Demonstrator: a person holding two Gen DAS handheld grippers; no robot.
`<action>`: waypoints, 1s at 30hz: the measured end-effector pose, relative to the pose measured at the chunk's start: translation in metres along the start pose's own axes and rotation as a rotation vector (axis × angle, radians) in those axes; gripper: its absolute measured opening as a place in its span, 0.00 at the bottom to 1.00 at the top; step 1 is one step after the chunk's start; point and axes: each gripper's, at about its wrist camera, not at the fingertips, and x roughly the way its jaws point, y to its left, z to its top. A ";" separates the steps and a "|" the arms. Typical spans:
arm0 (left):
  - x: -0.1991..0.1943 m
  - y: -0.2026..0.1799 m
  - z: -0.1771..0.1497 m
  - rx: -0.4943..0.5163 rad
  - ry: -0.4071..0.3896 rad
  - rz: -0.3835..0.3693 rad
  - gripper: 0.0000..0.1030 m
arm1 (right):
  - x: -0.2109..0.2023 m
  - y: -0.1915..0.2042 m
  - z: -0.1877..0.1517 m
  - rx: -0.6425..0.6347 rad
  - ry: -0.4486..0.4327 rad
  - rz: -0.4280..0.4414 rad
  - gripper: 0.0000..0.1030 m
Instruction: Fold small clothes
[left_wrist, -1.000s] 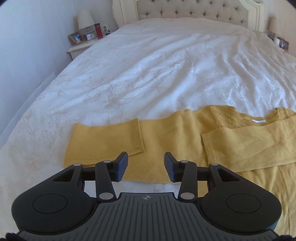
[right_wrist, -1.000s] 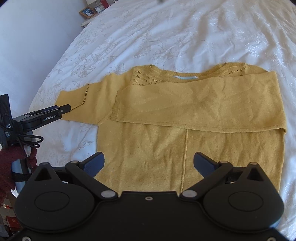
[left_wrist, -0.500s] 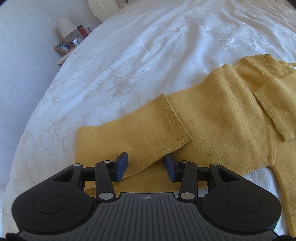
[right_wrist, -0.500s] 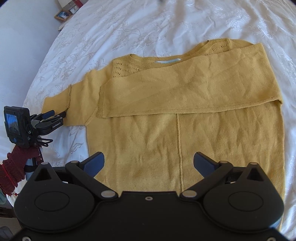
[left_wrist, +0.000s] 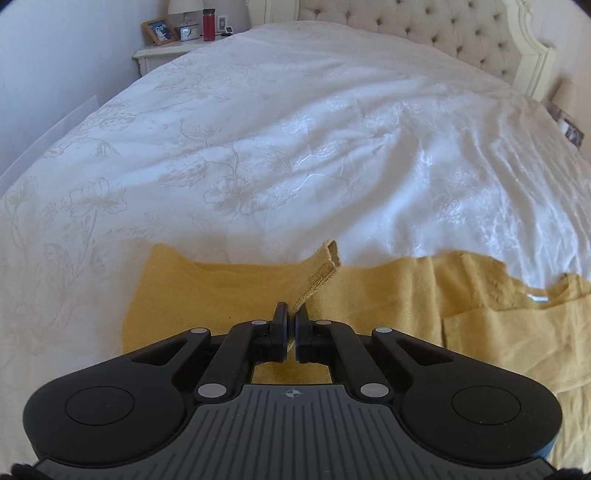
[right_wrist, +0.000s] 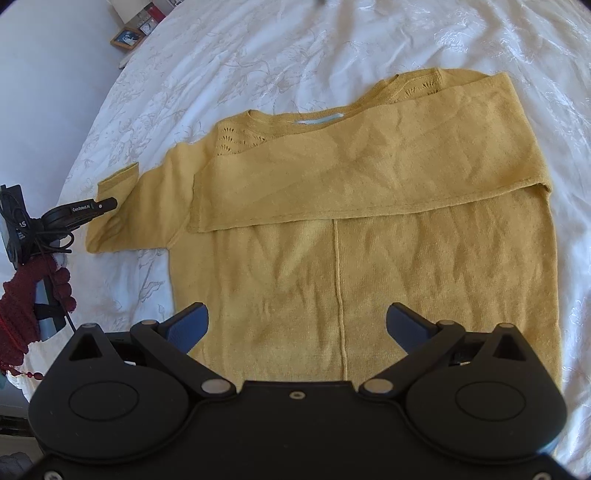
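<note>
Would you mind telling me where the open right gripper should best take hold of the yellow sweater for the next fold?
Probably the bottom hem of the yellow sweater, near its right corner. It lies flat nearest the right gripper, whose jaws stand wide apart above it. Come in low from the near edge, so one finger slides under the hem. The left gripper is shut on the sleeve cuff.

We are wearing a dark red knitted glove on our left hand (right_wrist: 22, 295). Our left gripper (left_wrist: 290, 317) is showing matte black linkages, silver rivets and a ribbed grey base; our right gripper (right_wrist: 297, 321) is showing blue finger pads (right_wrist: 188, 325).
</note>
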 end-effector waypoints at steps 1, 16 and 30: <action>-0.008 -0.006 0.003 -0.018 -0.011 -0.017 0.03 | -0.001 -0.003 -0.001 0.000 0.000 0.007 1.00; -0.051 -0.222 -0.002 0.019 -0.082 -0.317 0.03 | -0.054 -0.101 -0.021 0.034 -0.025 0.072 1.00; -0.040 -0.339 -0.074 0.189 -0.039 -0.326 0.39 | -0.088 -0.168 -0.026 0.084 -0.068 0.024 1.00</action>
